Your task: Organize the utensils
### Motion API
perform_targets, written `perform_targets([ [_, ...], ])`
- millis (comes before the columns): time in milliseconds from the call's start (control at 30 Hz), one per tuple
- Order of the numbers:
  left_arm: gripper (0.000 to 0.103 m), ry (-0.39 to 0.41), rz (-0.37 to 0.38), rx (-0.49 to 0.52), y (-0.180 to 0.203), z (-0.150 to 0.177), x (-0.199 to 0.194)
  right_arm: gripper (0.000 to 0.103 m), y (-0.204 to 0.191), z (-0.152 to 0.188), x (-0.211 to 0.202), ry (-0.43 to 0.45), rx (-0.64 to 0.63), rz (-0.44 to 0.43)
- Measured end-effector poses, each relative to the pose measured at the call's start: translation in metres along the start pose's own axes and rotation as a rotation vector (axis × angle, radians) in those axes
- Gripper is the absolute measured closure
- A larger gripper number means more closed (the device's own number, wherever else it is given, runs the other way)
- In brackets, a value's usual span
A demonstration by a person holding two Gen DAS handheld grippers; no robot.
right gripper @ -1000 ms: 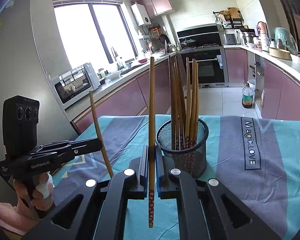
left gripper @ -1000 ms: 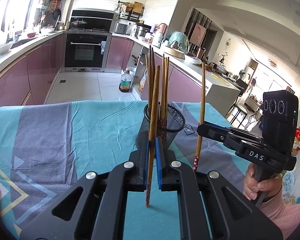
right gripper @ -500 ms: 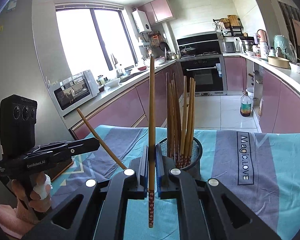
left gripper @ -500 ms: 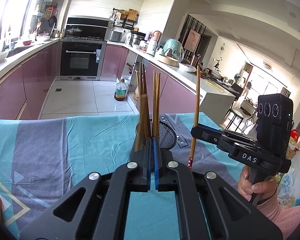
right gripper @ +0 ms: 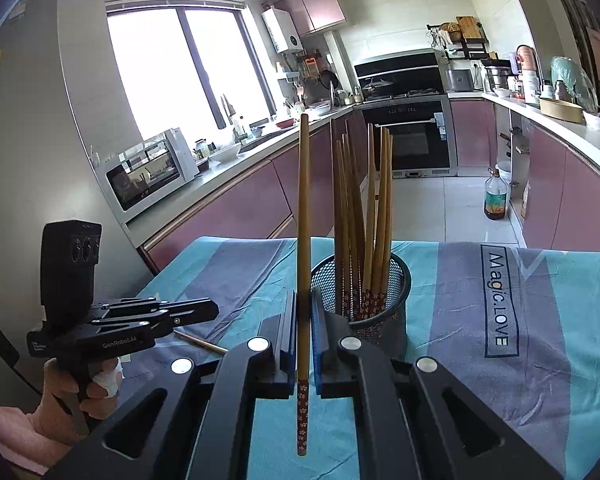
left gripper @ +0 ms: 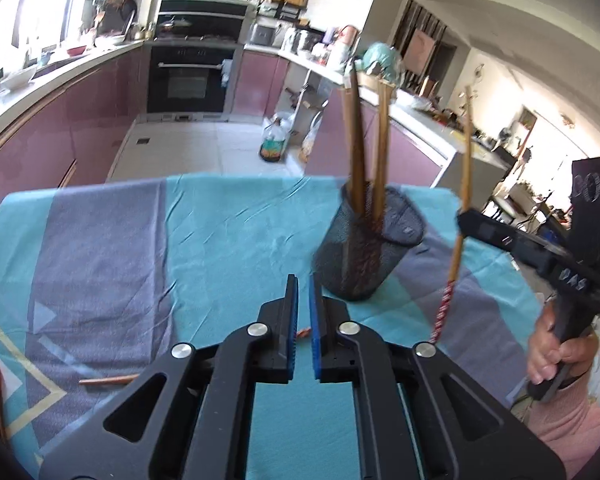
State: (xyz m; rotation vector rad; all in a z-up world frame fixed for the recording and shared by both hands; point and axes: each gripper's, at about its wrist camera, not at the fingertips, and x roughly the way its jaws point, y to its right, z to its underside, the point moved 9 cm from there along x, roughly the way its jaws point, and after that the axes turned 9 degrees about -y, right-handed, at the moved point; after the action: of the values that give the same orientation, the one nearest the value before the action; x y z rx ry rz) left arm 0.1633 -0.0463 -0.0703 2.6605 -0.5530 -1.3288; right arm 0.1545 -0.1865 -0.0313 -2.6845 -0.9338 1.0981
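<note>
**One chopstick held upright, the other claw closed on nothing**

The right gripper [right gripper: 304, 312], a black two-finger claw with blue pads, is clamped on a long bamboo chopstick [right gripper: 303, 216] with a red flower-patterned tip; the stick stands nearly upright between the pads, its plain end high and its patterned end hanging below the fingers; it sits just beside the black wire-mesh cup [right gripper: 380, 280], to the cup's left in the right wrist view, and above the cloth rather than inside the cup. The mesh cup stands on a teal and grey striped tablecloth [right gripper: 540, 320] and holds a bundle of matching bamboo chopsticks [right gripper: 364, 208], patterned ends down, fanning a little at the top.

The left gripper [left gripper: 303, 292], the same black claw, has its blue pads drawn almost together with only a thin slit between them and nothing in it; it points down at the cloth, near the cup, which stands ahead and to its right in the left wrist view. Behind its fingers a further chopstick [right gripper: 200, 342] lies flat on the cloth, part hidden by the claw; a short copper-brown piece [left gripper: 108, 380] also shows on the cloth at lower left; what it is I cannot tell.

A hand [left gripper: 556, 352] in a pink sleeve grips the right claw's handle.
</note>
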Motion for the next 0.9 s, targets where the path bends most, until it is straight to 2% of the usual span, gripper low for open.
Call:
perform_targets([
  [67, 0.093, -0.039, -0.029, -0.014, -0.012, 0.012, 0.011, 0.098, -0.002, 0.003, 0.005, -0.013, 0.000, -0.005],
  [167, 0.093, -0.086, -0.030, -0.046, -0.027, 0.031, 0.023, 0.098, -0.004, 0.008, 0.010, -0.032, -0.002, -0.011],
  [333, 0.087, -0.121, -0.030, -0.089, -0.044, 0.055, 0.025, 0.098, -0.010, 0.012, 0.018, -0.054, -0.008, -0.022],
  [900, 0.079, -0.159, -0.093, -0.234, -0.096, 0.076, 0.017, 0.098, -0.026, 0.018, 0.037, -0.094, -0.022, -0.050],
])
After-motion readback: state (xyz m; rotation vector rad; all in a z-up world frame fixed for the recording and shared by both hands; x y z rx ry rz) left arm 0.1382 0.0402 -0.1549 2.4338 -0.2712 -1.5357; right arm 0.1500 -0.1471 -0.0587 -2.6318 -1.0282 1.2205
